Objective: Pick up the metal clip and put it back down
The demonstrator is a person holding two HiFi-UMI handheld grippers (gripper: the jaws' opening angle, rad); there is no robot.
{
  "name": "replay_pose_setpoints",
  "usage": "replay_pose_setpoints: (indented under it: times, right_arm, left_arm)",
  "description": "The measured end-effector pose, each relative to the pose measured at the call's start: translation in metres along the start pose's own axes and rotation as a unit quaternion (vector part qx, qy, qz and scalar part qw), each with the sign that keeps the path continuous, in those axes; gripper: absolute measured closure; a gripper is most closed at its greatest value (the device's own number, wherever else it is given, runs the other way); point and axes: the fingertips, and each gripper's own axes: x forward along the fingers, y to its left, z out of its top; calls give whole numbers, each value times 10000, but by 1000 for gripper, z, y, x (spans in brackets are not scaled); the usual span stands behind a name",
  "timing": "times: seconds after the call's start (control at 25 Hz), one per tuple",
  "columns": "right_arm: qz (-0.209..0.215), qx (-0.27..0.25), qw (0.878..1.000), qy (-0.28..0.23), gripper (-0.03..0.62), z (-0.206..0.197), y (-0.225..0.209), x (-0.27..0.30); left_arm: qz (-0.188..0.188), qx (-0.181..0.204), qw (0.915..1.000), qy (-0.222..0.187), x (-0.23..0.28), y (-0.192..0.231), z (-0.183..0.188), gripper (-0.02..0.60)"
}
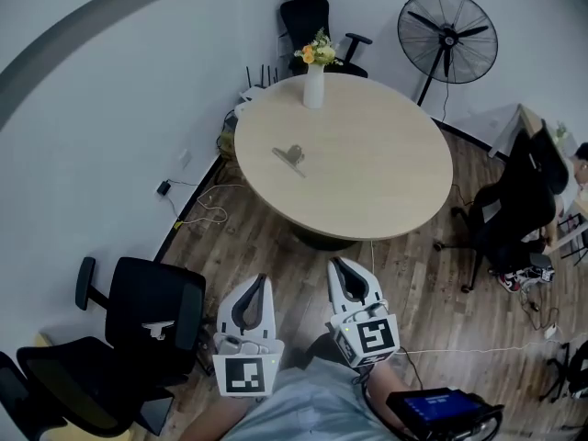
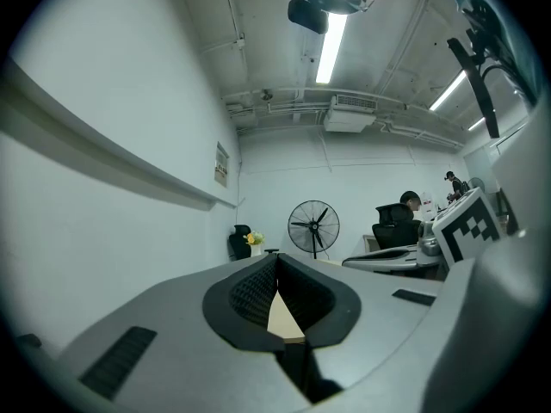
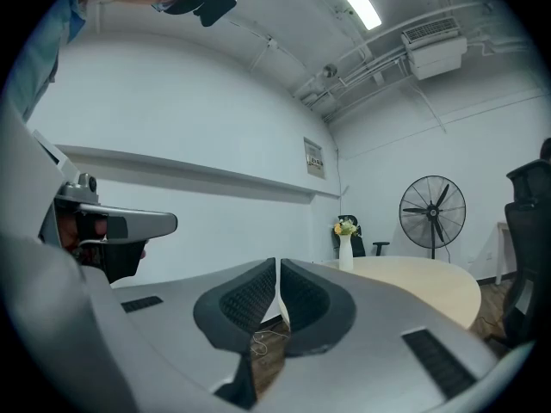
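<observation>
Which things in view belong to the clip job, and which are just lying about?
Job:
- metal clip, lying on the round table
- left hand-held gripper and right hand-held gripper, both shut, empty, short of the table

Lying about:
- vase of flowers on the table
- standing fan
- black office chair
- cables on the floor

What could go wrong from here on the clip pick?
1. The left gripper and right gripper both have their jaws together and sit well short of the table. If the jaws aren't opened before contact, they would likely shove the metal clip across the smooth top.
2. The vase stands beyond the clip near the far edge, so an overreach could tip it.
</observation>
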Motion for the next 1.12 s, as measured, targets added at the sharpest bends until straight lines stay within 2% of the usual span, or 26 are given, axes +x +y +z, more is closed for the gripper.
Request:
replay_pose_setpoints:
  times: [0.2, 0.44, 0.68, 0.84, 1.12]
  right_arm:
    - [-53, -77, 10000, -3, 545, -5, -12, 18]
    - [-242, 5, 9997, 28, 543, -19, -61, 57]
    - [-289, 178, 9994, 8, 545, -32, -124, 125]
    - [-198, 403, 9988, 171, 543, -42, -171, 181]
    - [78, 562, 9983, 98, 545, -24, -239, 273]
  left_arm:
    - [-144, -81, 9997, 196, 25, 1, -22, 563]
    - [-338, -14, 9985, 420, 87, -4, -44, 562]
    - [-333, 29, 9971, 679, 177, 3, -66, 562]
    - [-300, 150, 9954, 901, 250, 8, -75, 563]
    - [-108, 297, 9955, 896, 358, 20, -61, 562]
